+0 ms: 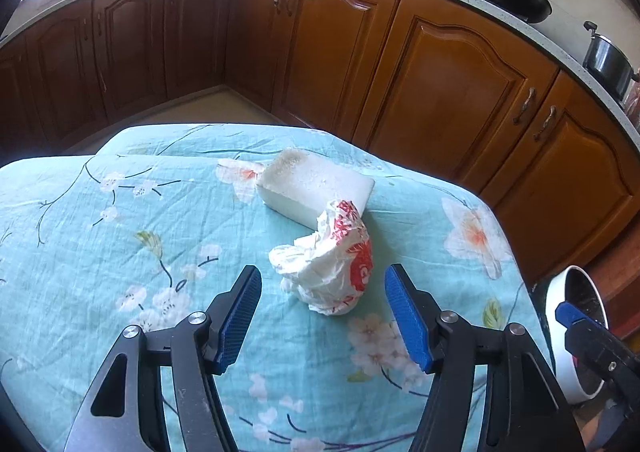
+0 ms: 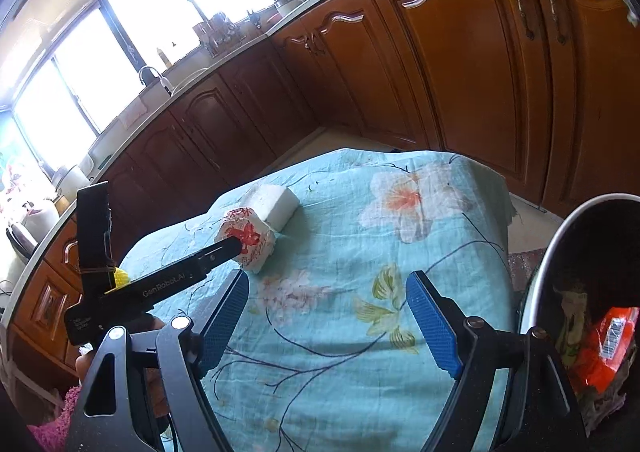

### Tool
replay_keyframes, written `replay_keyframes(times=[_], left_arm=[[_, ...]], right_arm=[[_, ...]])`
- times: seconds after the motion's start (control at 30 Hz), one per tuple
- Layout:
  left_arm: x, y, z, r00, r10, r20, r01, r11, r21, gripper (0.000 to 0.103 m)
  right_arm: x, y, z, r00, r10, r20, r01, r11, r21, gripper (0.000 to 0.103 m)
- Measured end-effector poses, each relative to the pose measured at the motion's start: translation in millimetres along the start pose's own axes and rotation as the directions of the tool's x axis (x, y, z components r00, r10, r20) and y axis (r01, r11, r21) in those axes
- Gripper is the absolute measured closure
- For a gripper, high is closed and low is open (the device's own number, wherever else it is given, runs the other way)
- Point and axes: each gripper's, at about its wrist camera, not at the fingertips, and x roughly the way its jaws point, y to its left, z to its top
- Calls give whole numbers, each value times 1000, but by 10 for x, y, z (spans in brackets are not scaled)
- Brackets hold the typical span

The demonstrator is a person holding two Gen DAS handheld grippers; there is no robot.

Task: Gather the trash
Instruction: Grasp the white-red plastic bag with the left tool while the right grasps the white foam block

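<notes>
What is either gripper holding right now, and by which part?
Nothing. The left gripper stands open just short of the crumpled wrapper; the right gripper is open over bare cloth.

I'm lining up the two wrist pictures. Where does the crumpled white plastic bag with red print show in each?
Left wrist view: the crumpled white plastic bag with red print lies just below centre, on the blue floral cloth ahead of the open left tongs.
Right wrist view: the bag sits left of centre, partly behind the left tongs' black arm.
Shared landmark: the white foam block right behind the bag.
</notes>
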Motion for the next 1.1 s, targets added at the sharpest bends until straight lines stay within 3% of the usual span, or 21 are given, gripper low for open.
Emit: replay_keyframes(times=[0.03, 0.07, 0.1, 0.27, 0.53, 0.8, 0.9, 1.0, 1.07, 1.1], left_arm=[[38, 7, 7, 1000, -2, -2, 2, 1000, 2, 45], [72, 13, 10, 1000, -9, -7, 9, 1000, 8, 57], [100, 14, 9, 1000, -14, -15, 14, 1000, 14, 63], [104, 84, -52, 999, -34, -3, 34, 999, 32, 76], [-227, 461, -198, 997, -72, 2, 72, 996, -57, 78], [-334, 683, -342, 998, -67, -15, 65, 992, -105, 77], [-357, 686, -374, 997, -70, -16, 67, 992, -108, 77], [-386, 653, -398, 998, -61, -17, 59, 994, -92, 77], [-412, 631, -424, 998, -62, -19, 60, 994, -88, 77], [-423, 625, -436, 998, -62, -19, 60, 994, -89, 77]], right_arm=[[58, 16, 37, 1000, 2, -4, -2, 1000, -8, 20], [116, 32, 72, 1000, 3, -8, -3, 1000, -18, 20], [178, 53, 104, 1000, 6, -14, -6, 999, -31, 20], [478, 201, 206, 998, 26, -50, -31, 995, -98, 21], [1004, 557, 350, 991, 40, -126, -76, 953, -292, 20], [1483, 942, 379, 980, -47, -193, -73, 817, -572, 20], [1598, 974, 394, 977, -65, -202, -73, 792, -606, 20], [1706, 952, 404, 978, -73, -198, -64, 791, -609, 22], [1726, 878, 445, 978, -58, -202, -68, 821, -566, 28], [1720, 832, 477, 978, -42, -206, -76, 844, -531, 49]])
